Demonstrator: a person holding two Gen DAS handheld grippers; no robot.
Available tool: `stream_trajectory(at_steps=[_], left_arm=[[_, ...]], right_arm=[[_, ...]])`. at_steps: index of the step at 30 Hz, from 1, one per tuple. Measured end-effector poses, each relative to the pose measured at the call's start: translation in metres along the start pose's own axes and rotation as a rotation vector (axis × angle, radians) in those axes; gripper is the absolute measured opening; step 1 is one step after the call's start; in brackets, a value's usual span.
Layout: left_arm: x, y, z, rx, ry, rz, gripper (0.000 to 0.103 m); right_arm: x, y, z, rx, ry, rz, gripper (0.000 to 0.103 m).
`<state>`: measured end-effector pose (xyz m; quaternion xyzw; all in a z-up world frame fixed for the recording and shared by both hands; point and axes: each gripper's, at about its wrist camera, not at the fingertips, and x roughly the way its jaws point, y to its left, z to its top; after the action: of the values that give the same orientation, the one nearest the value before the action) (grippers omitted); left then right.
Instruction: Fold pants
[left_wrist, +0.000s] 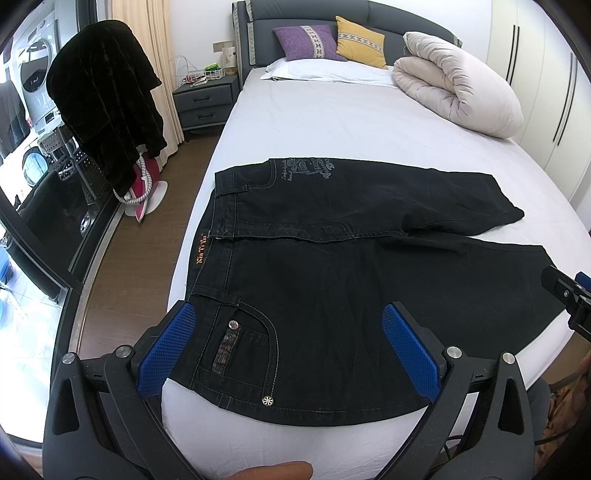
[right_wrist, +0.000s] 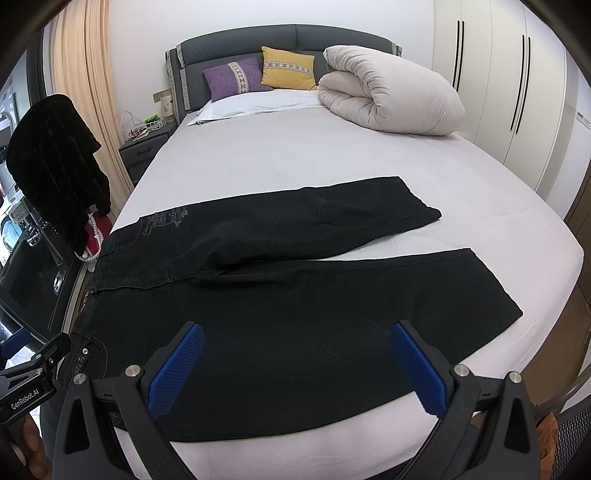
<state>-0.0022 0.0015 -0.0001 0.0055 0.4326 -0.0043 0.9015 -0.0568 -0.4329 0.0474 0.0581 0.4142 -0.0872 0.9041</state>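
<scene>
Your left claw (left_wrist: 288, 325) hangs with its two blue-padded fingers (left_wrist: 166, 347) spread wide apart and nothing between them. It sits above the waist end of the pants (left_wrist: 332, 277), over the front pocket (left_wrist: 243, 343) with its metal rivets. Your right claw (right_wrist: 297, 350) is just as wide apart and holds nothing; it hovers over the thigh of the near leg, further toward the cuffs than your left one. From each wrist view you can see the other claw poking in at the frame's edge.

The black pants lie flat on the bed (right_wrist: 295, 155), across its foot end, with the waistband (left_wrist: 218, 218) at the left side of the mattress and both legs running to the right. The legs are spread in a narrow V, the far leg (right_wrist: 332, 206) angled toward the headboard and the near leg (right_wrist: 406, 295) close to the mattress edge in front of you. A pale printed design marks the far hip.

Beyond the pants the sheet is bare up to the head of the bed, where a rolled cream duvet (right_wrist: 391, 99) rests on the right, next to a yellow cushion (right_wrist: 288, 68) and a purple cushion (right_wrist: 236, 77) leaning on the grey headboard. A nightstand (left_wrist: 205, 98) stands left of the bed, and a dark garment (left_wrist: 107, 96) hangs nearer on that side.
</scene>
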Motion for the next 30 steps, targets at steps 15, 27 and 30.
stream_trajectory(at_steps=[15, 27, 30], left_arm=[[0.002, 0.001, -0.003, -0.005, 0.005, 0.005, 0.103], [0.019, 0.006, -0.002, 0.048, -0.029, -0.034, 0.103], [0.037, 0.015, 0.009, 0.052, 0.009, -0.147, 0.103]], right_arm=[[0.004, 0.008, -0.008, -0.008, 0.007, 0.001, 0.103], [0.012, 0.007, -0.001, -0.043, 0.023, 0.055, 0.103], [0.02, 0.009, 0.006, -0.07, 0.022, 0.116, 0.103]])
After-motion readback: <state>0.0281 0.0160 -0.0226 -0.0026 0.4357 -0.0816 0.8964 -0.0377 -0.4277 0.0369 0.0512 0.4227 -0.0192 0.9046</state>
